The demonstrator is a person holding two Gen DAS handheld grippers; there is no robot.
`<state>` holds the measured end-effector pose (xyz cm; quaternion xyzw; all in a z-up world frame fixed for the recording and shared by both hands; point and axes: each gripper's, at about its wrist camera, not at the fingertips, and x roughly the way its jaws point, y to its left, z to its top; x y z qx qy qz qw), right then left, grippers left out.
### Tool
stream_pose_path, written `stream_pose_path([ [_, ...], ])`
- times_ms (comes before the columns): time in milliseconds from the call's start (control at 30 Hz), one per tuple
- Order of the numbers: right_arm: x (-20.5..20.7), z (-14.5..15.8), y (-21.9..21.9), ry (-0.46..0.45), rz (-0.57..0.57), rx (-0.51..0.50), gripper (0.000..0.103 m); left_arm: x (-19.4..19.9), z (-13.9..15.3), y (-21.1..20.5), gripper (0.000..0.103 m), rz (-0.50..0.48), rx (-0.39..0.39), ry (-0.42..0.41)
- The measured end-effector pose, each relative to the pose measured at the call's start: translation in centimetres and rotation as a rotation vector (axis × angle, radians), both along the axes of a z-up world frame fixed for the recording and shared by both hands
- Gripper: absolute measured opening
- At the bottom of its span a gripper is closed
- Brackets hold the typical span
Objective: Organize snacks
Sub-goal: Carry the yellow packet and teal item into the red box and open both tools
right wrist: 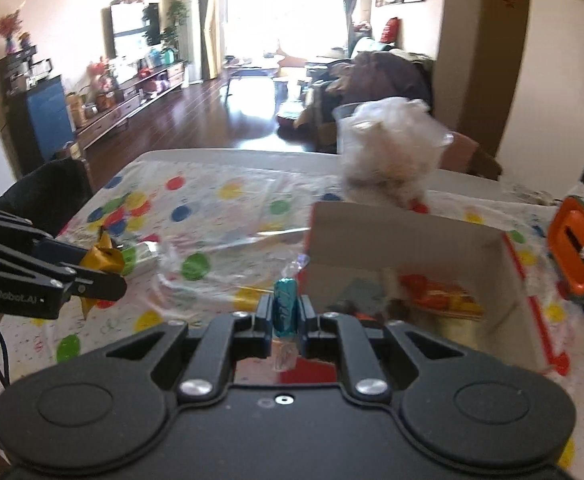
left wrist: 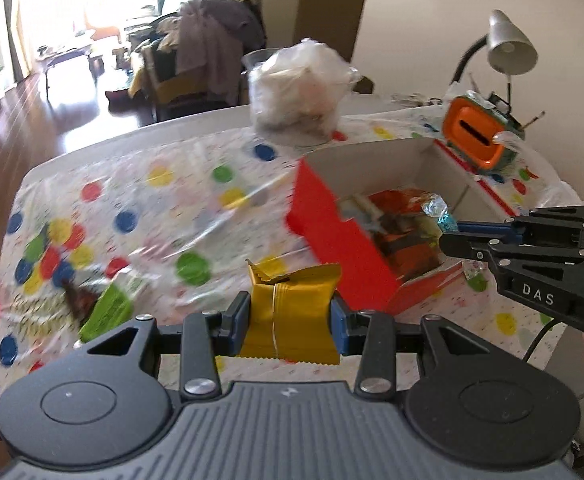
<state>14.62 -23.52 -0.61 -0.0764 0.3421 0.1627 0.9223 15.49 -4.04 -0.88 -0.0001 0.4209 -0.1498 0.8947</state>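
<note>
Over dotted plastic cloth (left wrist: 140, 200) | L jaws clamp crinkly gold foil packet (left wrist: 292, 312) | R jaws clamp slim teal candy (right wrist: 285, 308) nr red carton (left wrist: 331, 232)

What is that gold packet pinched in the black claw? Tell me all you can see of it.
The gold packet is a small shiny foil snack wrapper with crimped, zigzag ends and a seam down its middle. The left gripper squeezes its sides between blue pads, holding it above the spotted tablecloth, top edge crumpled, near the red box.

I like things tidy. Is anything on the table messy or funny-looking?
Yes. A green snack packet lies loose on the spotted tablecloth, not in the red box with the others. The clear plastic sheet over the cloth is wrinkled and bunched.
</note>
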Motion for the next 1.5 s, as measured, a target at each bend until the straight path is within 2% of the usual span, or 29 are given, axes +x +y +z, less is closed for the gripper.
stream_pose_path([
  [367,2.9,0.0,-9.0,0.006,-0.043,-0.009,0.011,4.2,-0.2,-9.7,0.04,-0.016,-0.004,0.025],
  [767,8.4,-3.3,-15.4,0.092,-0.067,-0.005,0.011,10.5,-2.0,-16.2,0.04,0.044,0.049,0.085],
  [1133,12.6,-7.1,-15.2,0.224,-0.001,0.001,0.011,17.5,-6.1,-17.6,0.04,0.12,0.083,0.277],
  [1500,14.2,-9.0,-13.5,0.296,0.042,-0.036,0.011,19.6,-8.2,-19.5,0.04,0.077,0.18,0.346],
])
